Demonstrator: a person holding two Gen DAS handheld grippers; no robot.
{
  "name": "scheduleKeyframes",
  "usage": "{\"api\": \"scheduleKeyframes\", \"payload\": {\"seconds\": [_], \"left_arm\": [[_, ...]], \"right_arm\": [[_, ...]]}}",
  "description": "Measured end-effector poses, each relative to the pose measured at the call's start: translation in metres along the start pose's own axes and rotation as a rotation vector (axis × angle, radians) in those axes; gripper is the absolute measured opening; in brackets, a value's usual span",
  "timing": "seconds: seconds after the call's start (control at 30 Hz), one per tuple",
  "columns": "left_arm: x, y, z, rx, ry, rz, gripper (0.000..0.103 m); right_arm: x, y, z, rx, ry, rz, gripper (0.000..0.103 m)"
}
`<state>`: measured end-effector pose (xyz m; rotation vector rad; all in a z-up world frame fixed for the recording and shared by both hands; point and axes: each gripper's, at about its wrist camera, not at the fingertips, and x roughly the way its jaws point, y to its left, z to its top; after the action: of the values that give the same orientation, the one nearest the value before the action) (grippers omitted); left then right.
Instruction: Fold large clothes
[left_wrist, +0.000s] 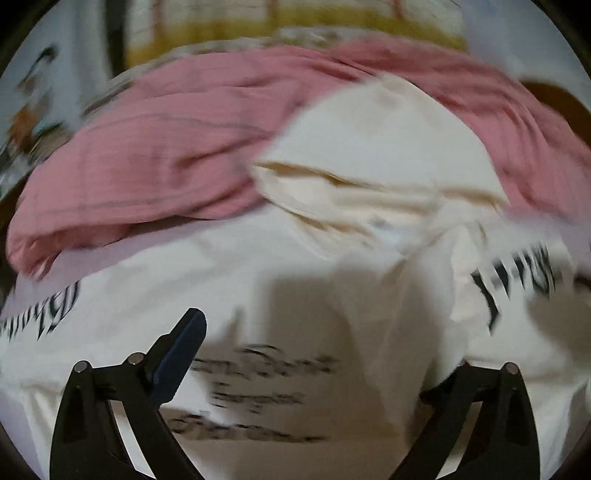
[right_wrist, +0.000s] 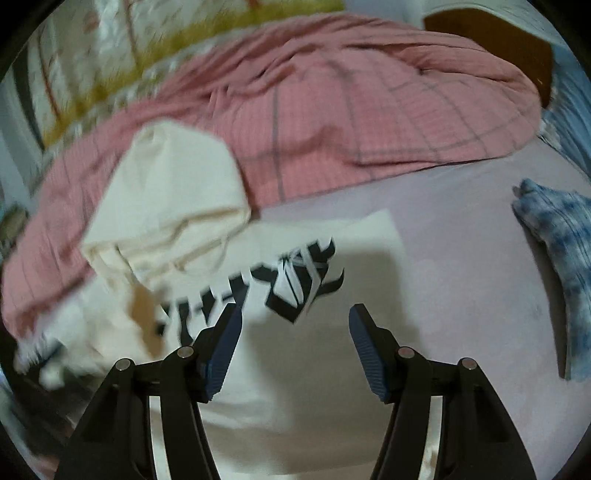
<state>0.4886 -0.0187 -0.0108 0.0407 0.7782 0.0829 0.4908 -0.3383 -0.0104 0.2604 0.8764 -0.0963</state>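
A large white hoodie (left_wrist: 295, 295) with black lettering lies on the bed, its cream hood (left_wrist: 369, 155) bunched at the far end. In the left wrist view my left gripper (left_wrist: 306, 354) is open just above the hoodie's body; a raised fold of white cloth hides its right fingertip. In the right wrist view my right gripper (right_wrist: 293, 343) is open and empty above the hoodie (right_wrist: 295, 258), near its lettered sleeve. The hood (right_wrist: 173, 192) lies to the far left there.
A pink checked blanket (left_wrist: 166, 147) is heaped behind the hoodie, also in the right wrist view (right_wrist: 351, 110). The pale lilac sheet (right_wrist: 461, 277) is bare to the right. A blue tie-dye garment (right_wrist: 561, 266) lies at the right edge. A wooden headboard (right_wrist: 498, 40) is far right.
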Motion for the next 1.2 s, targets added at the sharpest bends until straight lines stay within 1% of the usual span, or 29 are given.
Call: {"api": "scheduleKeyframes", "payload": {"seconds": [0.07,0.1,0.17,0.23,0.3,0.37,0.43,0.47,0.5,0.53,0.6,0.63,0.67,0.7,0.73,0.77,0.8,0.83,0.87,0.9,0.93,0.97,1.03,1.1,1.13,1.17,1.2], "left_arm": [[-0.001,0.02,0.002,-0.053,-0.002,-0.009,0.098],[0.0,0.03,0.003,-0.078,0.004,-0.001,0.097],[0.002,0.045,0.003,-0.115,0.02,0.015,0.095],[0.005,0.053,0.003,-0.134,0.046,0.024,0.095],[0.008,0.06,0.004,-0.156,0.055,0.028,0.094],[0.01,0.068,0.006,-0.179,0.062,0.005,0.094],[0.015,0.08,0.005,-0.225,0.077,-0.074,0.094],[0.019,0.084,0.004,-0.243,0.095,-0.113,0.094],[0.024,0.088,0.002,-0.257,0.118,-0.133,0.094],[0.028,0.091,0.001,-0.267,0.136,-0.124,0.094],[0.032,0.093,-0.002,-0.268,0.155,-0.072,0.094],[0.034,0.095,-0.003,-0.273,0.163,-0.061,0.094],[0.036,0.098,-0.004,-0.282,0.169,-0.067,0.094],[0.039,0.098,-0.006,-0.286,0.182,-0.094,0.093],[0.042,0.096,-0.008,-0.273,0.199,-0.115,0.084],[0.045,0.095,-0.009,-0.255,0.206,-0.119,0.074],[0.047,0.093,-0.011,-0.243,0.218,-0.11,0.059],[0.048,0.094,-0.012,-0.247,0.218,-0.117,0.047],[0.046,0.092,-0.012,-0.247,0.2,-0.145,0.035],[0.044,0.088,-0.011,-0.234,0.184,-0.188,0.015],[0.041,0.086,-0.011,-0.221,0.171,-0.2,0.013],[0.035,0.081,-0.009,-0.202,0.131,-0.184,0.012],[0.023,0.073,-0.006,-0.168,0.062,-0.167,0.011],[0.017,0.07,-0.005,-0.16,0.031,-0.165,0.011],[0.016,0.069,-0.005,-0.154,0.033,-0.159,0.011],[0.019,0.069,-0.004,-0.15,0.042,-0.153,0.011],[0.022,0.069,-0.006,-0.147,0.052,-0.151,0.011]], "right_arm": [[0.009,0.0,-0.003,0.002,0.019,-0.021,0.063],[0.013,-0.001,-0.004,0.015,0.027,-0.023,0.063],[0.018,-0.003,-0.005,0.034,0.046,0.001,0.063],[0.026,-0.001,-0.006,0.016,0.073,0.006,0.063],[0.033,0.007,-0.009,-0.041,0.096,-0.024,0.063],[0.037,0.015,-0.012,-0.089,0.101,-0.056,0.063],[0.039,0.024,-0.016,-0.137,0.1,-0.095,0.063],[0.04,0.027,-0.017,-0.153,0.1,-0.098,0.063],[0.041,0.029,-0.018,-0.162,0.101,-0.089,0.063],[0.041,0.03,-0.018,-0.16,0.104,-0.081,0.063],[0.04,0.028,-0.017,-0.149,0.103,-0.079,0.063],[0.039,0.027,-0.017,-0.142,0.095,-0.084,0.063],[0.038,0.026,-0.015,-0.135,0.086,-0.094,0.063],[0.037,0.024,-0.014,-0.133,0.078,-0.101,0.063],[0.035,0.022,-0.012,-0.135,0.071,-0.101,0.063],[0.033,0.019,-0.011,-0.135,0.062,-0.098,0.063],[0.028,0.014,-0.009,-0.131,0.052,-0.095,0.063],[0.024,0.009,-0.007,-0.124,0.044,-0.094,0.063],[0.02,0.002,-0.004,-0.111,0.033,-0.09,0.063],[0.014,-0.007,-0.001,-0.097,0.02,-0.085,0.063],[0.01,-0.017,0.001,-0.081,0.011,-0.084,0.063],[0.009,-0.022,0.002,-0.077,0.013,-0.084,0.063],[0.012,-0.03,0.001,-0.105,0.053,-0.055,0.063],[0.02,-0.03,-0.003,-0.146,0.09,-0.021,0.063],[0.027,-0.031,-0.005,-0.153,0.107,-0.029,0.062],[0.036,-0.032,-0.006,-0.146,0.122,-0.064,0.062],[0.048,-0.034,-0.007,-0.13,0.138,-0.118,0.061]]}}
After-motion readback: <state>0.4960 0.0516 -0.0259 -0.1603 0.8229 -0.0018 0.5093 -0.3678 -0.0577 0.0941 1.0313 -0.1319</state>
